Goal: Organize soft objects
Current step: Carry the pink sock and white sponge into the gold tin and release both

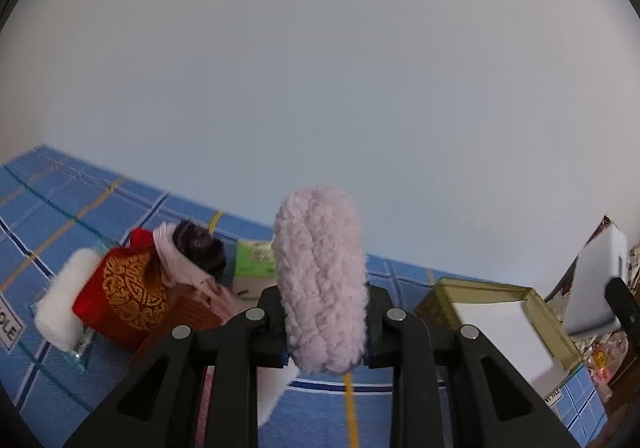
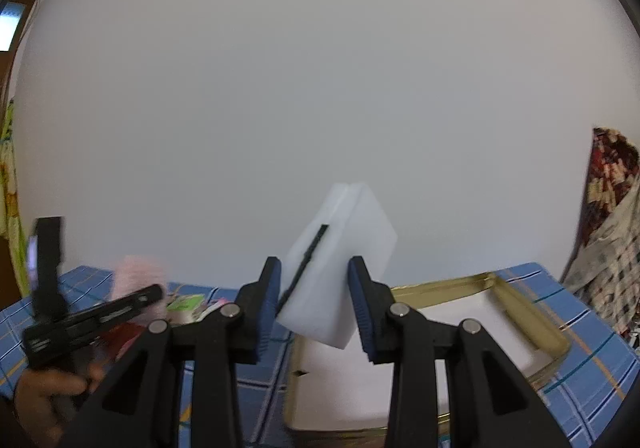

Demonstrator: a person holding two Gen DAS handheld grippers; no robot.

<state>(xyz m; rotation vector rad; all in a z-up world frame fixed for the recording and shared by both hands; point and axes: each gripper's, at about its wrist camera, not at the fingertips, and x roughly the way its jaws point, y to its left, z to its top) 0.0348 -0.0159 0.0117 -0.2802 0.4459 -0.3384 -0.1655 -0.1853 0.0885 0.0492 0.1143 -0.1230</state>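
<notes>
Pink fleecy roll (image 1: 322, 280) stands upright, clamped between the left jaws.

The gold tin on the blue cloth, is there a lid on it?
No, the gold tin lies open with no lid, and its white inside shows beneath the white sponge held in the right gripper.

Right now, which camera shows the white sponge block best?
The right wrist view: the white sponge block sits large and sharp between the right gripper pads. The left wrist view shows it small at the edge.
</notes>
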